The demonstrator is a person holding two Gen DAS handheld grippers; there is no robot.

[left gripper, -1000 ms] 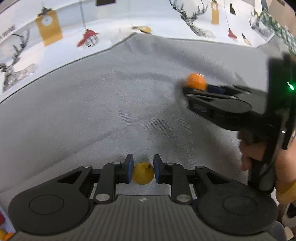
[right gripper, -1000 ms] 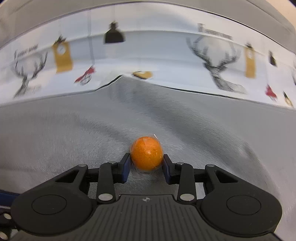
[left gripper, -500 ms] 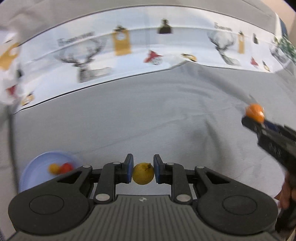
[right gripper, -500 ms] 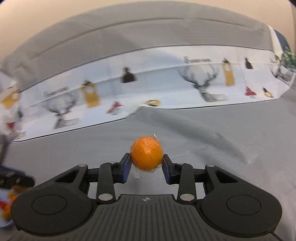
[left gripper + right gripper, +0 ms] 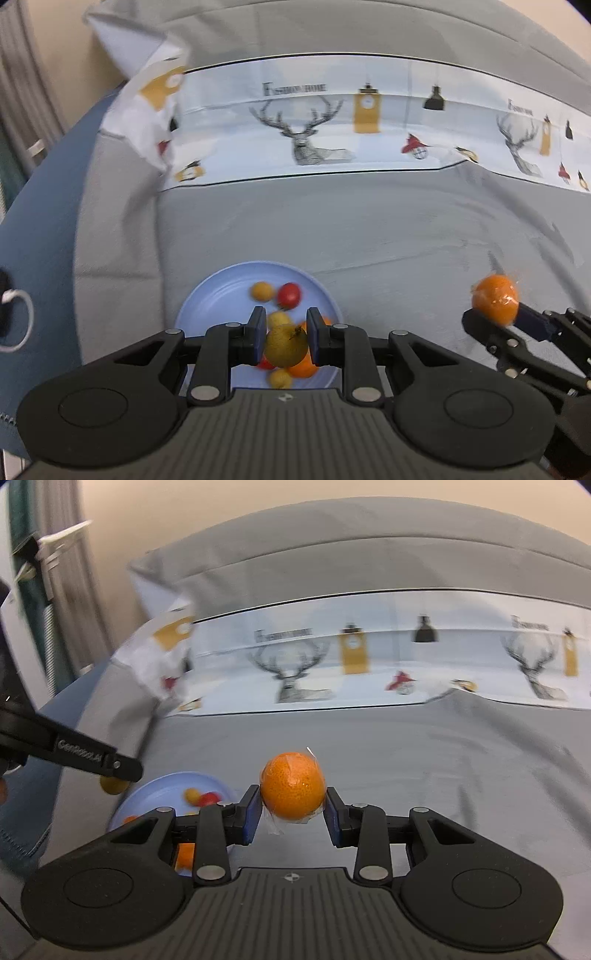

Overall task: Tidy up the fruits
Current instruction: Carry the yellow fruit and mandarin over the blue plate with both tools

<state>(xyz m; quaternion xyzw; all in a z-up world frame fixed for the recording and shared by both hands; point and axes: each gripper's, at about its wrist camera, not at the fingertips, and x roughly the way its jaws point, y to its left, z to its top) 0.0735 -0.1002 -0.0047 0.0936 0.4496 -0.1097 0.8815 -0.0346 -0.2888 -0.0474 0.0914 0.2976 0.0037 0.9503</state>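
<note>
Much of the blue plate (image 5: 207,295) is covered from the left wrist view: the left gripper (image 5: 284,341) and the yellow-green fruit (image 5: 286,345) it carries sit right over the plate's middle, so the pieces underneath show only as slivers of red, orange and yellow. A small yellow fruit (image 5: 262,291) and a red fruit (image 5: 289,294) lie clear near the far rim. From the right wrist view the plate (image 5: 162,786) is half behind the right gripper's (image 5: 291,814) own body and everything on it is smeared by blur. The hands holding the tools are cut off at the frame edges.

The plate rests on a bed under a grey cover (image 5: 369,229), with a white sheet printed with stags and lamps (image 5: 303,133) folded across behind it and a blue cloth (image 5: 37,229) off to the left. Nothing lies on the grey cover between the right gripper and the plate.

The left jaws are drawn in tight on the yellow-green fruit, blue pads pressing both sides, above the plate's middle. The right jaws stand a little wider, clamped on an orange (image 5: 292,791) wrapped in clear film, held above the grey cover to the right of the plate.
</note>
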